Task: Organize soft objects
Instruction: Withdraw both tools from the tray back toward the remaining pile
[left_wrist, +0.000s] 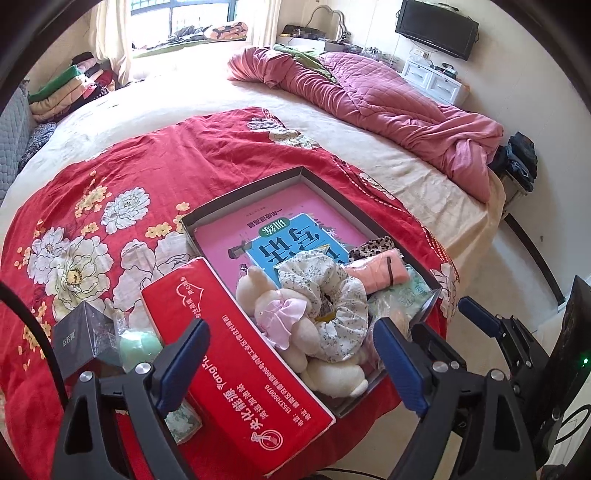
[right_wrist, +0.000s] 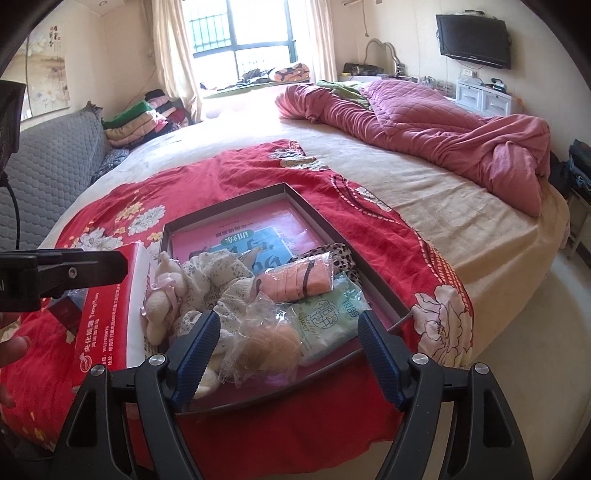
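Right now your left gripper (left_wrist: 291, 365) hangs with its fingers spread wide and holding nothing, above the red tissue box (left_wrist: 236, 369) and the cream plush toy (left_wrist: 284, 325). Your right gripper (right_wrist: 288, 354) is likewise spread and unloaded, just over the clear bag with a brown ball (right_wrist: 266, 343). The soft things lie heaped in the shallow grey tray (right_wrist: 306, 206) on the red floral blanket (left_wrist: 110, 192): a floral scrunchie (left_wrist: 332, 295), a pink folded cloth (right_wrist: 295, 282) and a green towel packet (right_wrist: 332, 314), all atop a pink book (left_wrist: 221, 236).
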